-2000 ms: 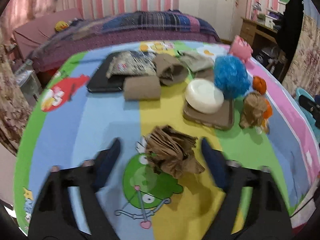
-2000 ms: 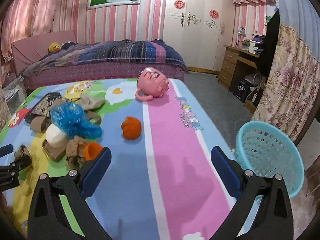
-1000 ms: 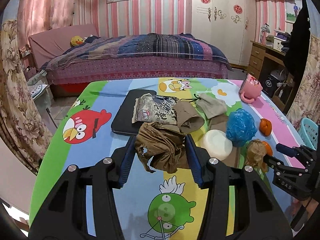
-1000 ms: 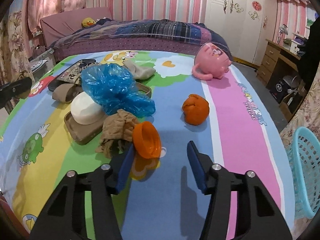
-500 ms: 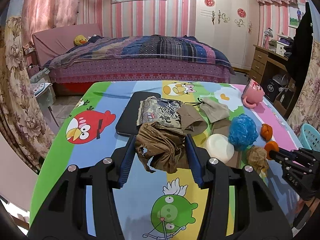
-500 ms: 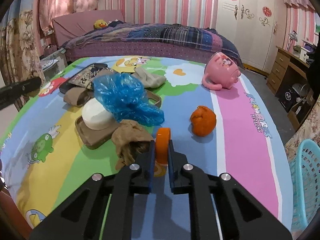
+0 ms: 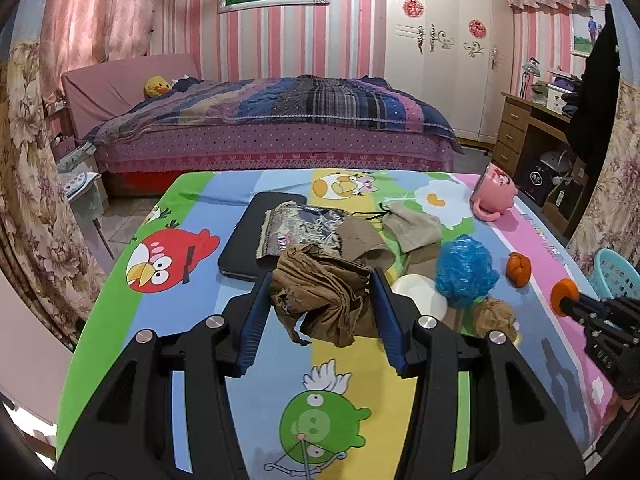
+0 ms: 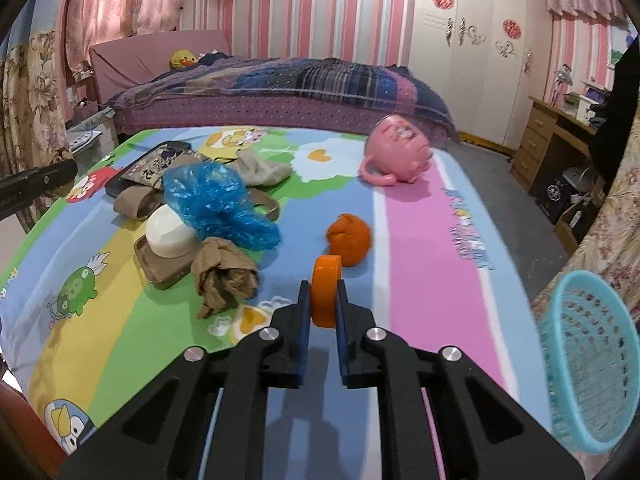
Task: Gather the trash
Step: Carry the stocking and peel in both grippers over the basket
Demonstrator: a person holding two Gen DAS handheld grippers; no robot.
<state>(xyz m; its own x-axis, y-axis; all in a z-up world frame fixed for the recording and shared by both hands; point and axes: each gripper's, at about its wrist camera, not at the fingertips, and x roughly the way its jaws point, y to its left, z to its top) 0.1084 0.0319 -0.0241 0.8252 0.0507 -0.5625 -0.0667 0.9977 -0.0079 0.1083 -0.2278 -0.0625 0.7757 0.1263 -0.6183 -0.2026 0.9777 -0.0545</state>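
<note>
**Both grippers loaded with trash above the cartoon table**

Nearest the left wrist camera, the left gripper (image 7: 320,292) was clamped on a crumpled brown paper wad (image 7: 320,296), its blue pads pressing the wad from both sides and holding it clear of the tablecloth (image 7: 352,364). In the right wrist view, the right gripper (image 8: 323,300) was closed tight on an orange plastic lid (image 8: 326,294), gripped on edge between the jaws and raised off the cloth; from the left camera the same lid (image 7: 563,293) showed at the gripper's tip on the far right

Just beyond the lid lay a second brown paper ball (image 8: 224,276), touching a brown tray (image 8: 162,266) that carried a white round soap-like block (image 8: 170,234). A crumpled blue plastic bag (image 8: 218,204) rested against the block and the tray. To the right of these, apart from them, sat an orange peel lump (image 8: 349,240) on the blue stripe

Further back were a beige cloth (image 8: 260,170), a printed packet (image 7: 302,230) lying on a flat black case (image 7: 244,248), and a pink mug (image 8: 400,154) tipped on its side near the far edge

A light blue basket (image 8: 586,364) stood off the table's right side, below its edge. Behind the table stretched a bed with a plaid cover (image 7: 280,120) and a white wardrobe (image 7: 444,52)
</note>
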